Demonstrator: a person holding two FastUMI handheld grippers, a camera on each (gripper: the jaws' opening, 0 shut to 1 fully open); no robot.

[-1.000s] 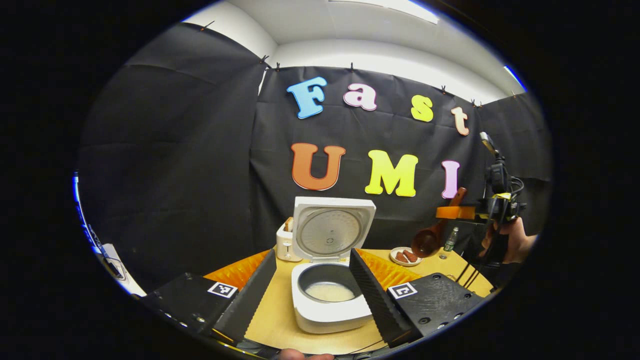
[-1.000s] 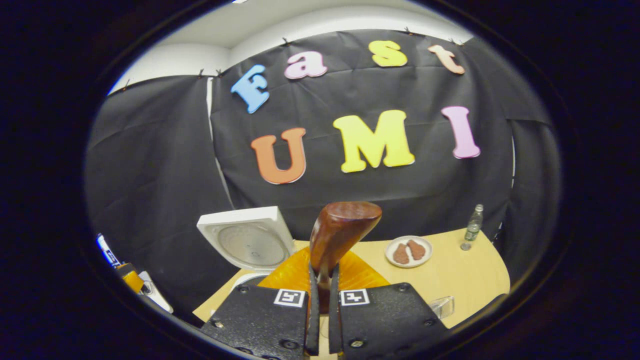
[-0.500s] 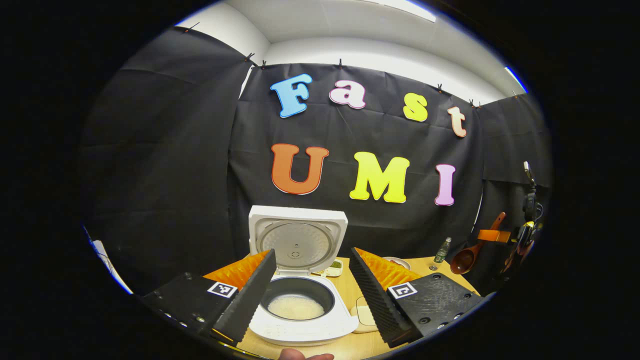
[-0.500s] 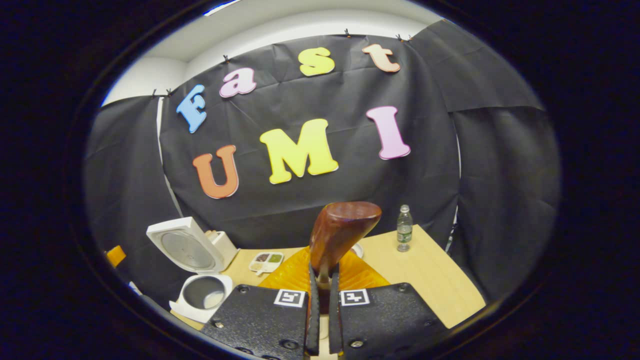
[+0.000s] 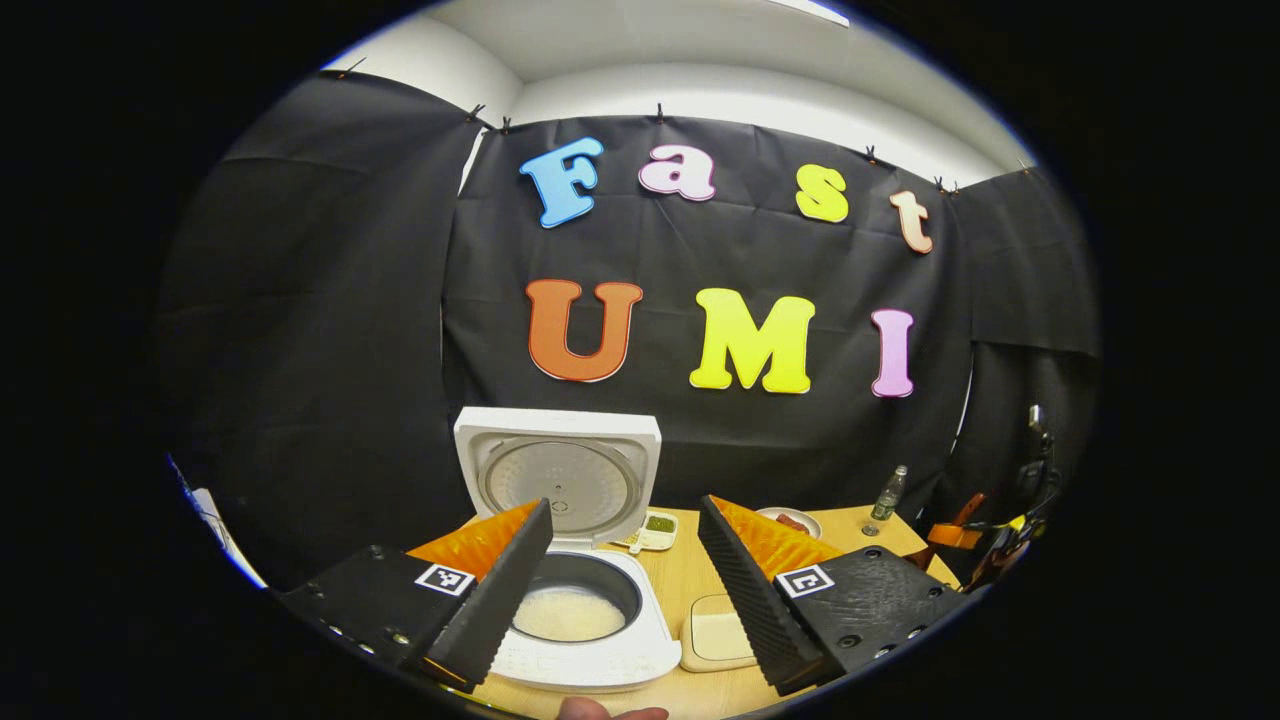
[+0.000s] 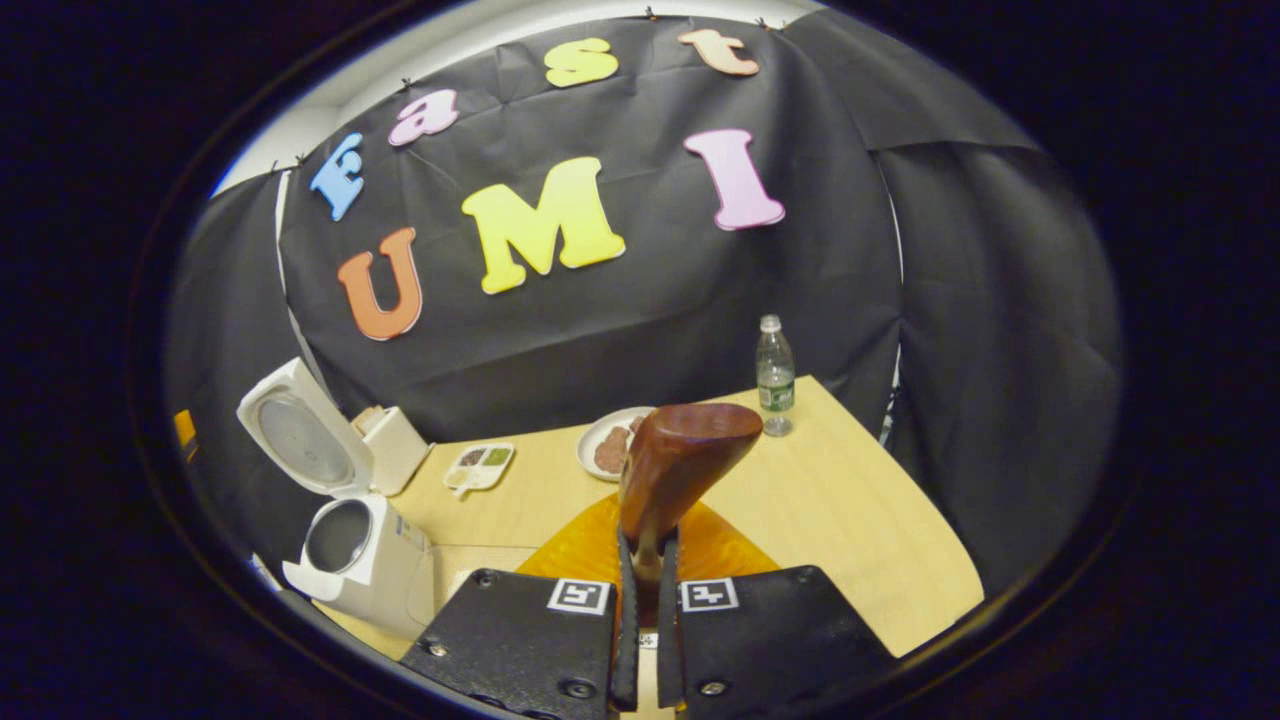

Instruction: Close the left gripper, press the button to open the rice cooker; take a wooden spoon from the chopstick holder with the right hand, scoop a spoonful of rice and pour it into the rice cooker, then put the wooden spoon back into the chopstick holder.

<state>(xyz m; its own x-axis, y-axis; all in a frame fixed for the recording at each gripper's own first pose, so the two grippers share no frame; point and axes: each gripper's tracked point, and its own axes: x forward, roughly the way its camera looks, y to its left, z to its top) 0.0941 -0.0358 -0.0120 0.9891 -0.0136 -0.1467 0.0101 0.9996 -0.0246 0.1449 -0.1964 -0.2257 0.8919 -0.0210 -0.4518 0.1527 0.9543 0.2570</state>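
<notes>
The rice cooker point(image 5: 580, 600) is seen lid-up, rice in its pot, framed by the left gripper point(image 5: 625, 575), jaws spread wide and empty. The wooden spoon point(image 6: 675, 470) is clamped in the right gripper point(image 6: 640, 610); returning it likely remains.

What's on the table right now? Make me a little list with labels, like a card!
rice cooker: lid up, rice inside the pot
wooden spoon: clamped in the right gripper, bowl end up
left gripper: open, holds nothing, in front of the cooker
water bottle: upright at the table's far edge
plate: brown food on it
divided dish: near the cooker
table: light wood
</notes>
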